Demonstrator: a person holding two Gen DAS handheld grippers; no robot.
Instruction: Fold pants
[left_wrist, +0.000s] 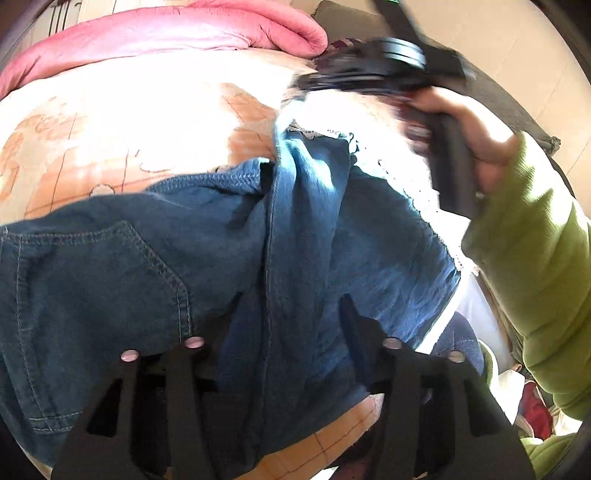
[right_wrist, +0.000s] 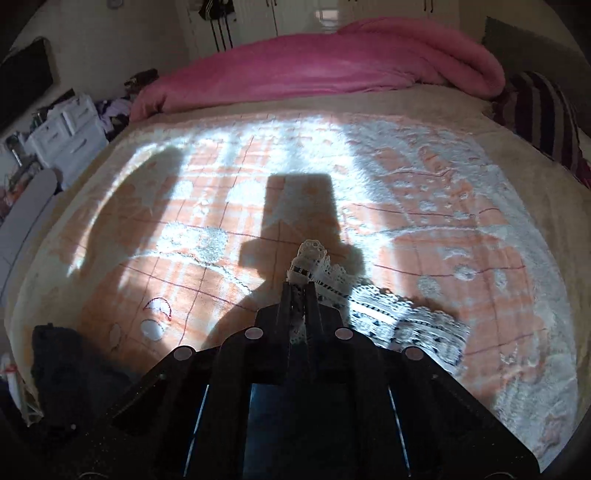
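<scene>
Blue denim pants (left_wrist: 155, 258) with a back pocket and a white lace hem (left_wrist: 417, 184) lie on the bed. In the left wrist view my left gripper (left_wrist: 291, 299) stands open over the denim, a fold of cloth between its fingers. My right gripper (right_wrist: 297, 291) is shut on the lace hem (right_wrist: 406, 325) and holds it above the bedspread. The right gripper also shows in the left wrist view (left_wrist: 369, 70), blurred, held by a hand in a green sleeve.
The bed has an orange and white patterned bedspread (right_wrist: 424, 229). A rolled pink duvet (right_wrist: 332, 62) lies along its far side. A striped pillow (right_wrist: 543, 110) is at the far right. A dark garment (right_wrist: 62, 354) lies at the near left. White drawers (right_wrist: 62, 129) stand left.
</scene>
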